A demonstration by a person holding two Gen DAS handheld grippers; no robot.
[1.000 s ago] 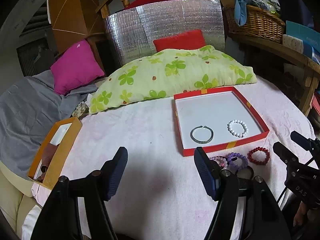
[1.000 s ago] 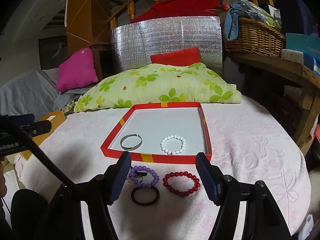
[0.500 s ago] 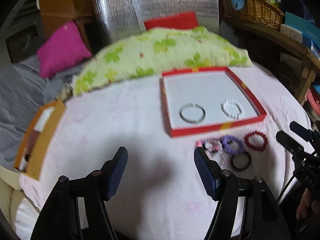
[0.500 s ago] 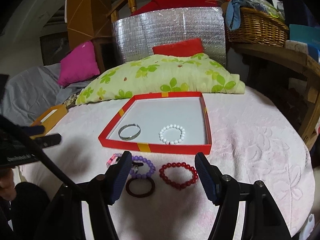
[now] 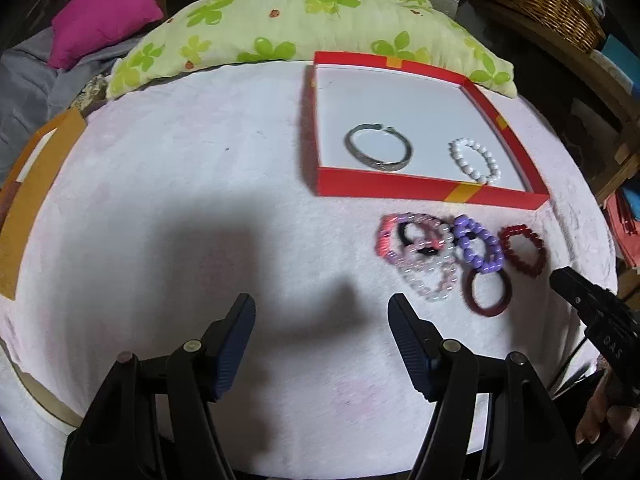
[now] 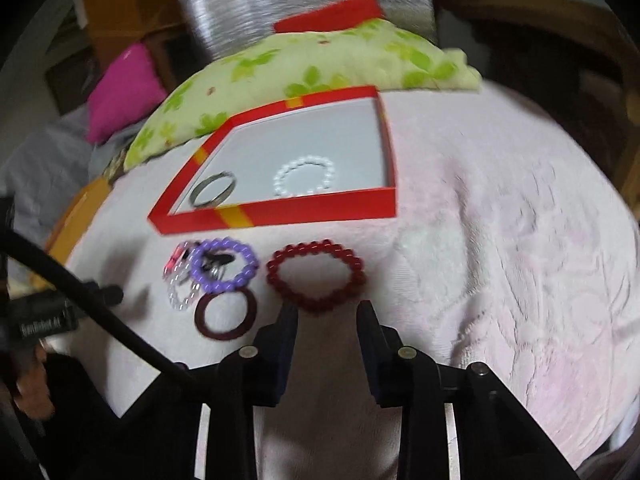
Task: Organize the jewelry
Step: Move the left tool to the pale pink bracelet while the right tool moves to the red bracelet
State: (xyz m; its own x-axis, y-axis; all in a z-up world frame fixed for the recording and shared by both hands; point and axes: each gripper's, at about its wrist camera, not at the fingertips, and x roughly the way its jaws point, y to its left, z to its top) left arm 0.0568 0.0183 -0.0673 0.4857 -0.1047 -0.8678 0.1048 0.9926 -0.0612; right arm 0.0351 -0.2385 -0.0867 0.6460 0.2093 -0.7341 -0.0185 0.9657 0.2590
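Note:
A red tray with a white floor holds a silver bangle and a white bead bracelet. In front of it on the pink cloth lie tangled pink and clear bracelets, a purple bead bracelet, a dark red bead bracelet and a dark red ring. My left gripper hangs open over bare cloth, left of the pile. My right gripper is closing its jaws just at the near edge of the dark red bead bracelet. Its pads touch nothing.
A green-flowered pillow lies behind the tray, with a pink cushion to its left. An orange box sits at the table's left edge. A wicker basket stands on a shelf at the right. A hand grips the right tool.
Both grippers have sunk toward the table and tipped downward. The right gripper's jaws have narrowed and come up close to the dark red bead bracelet. The left jaws kept their width.

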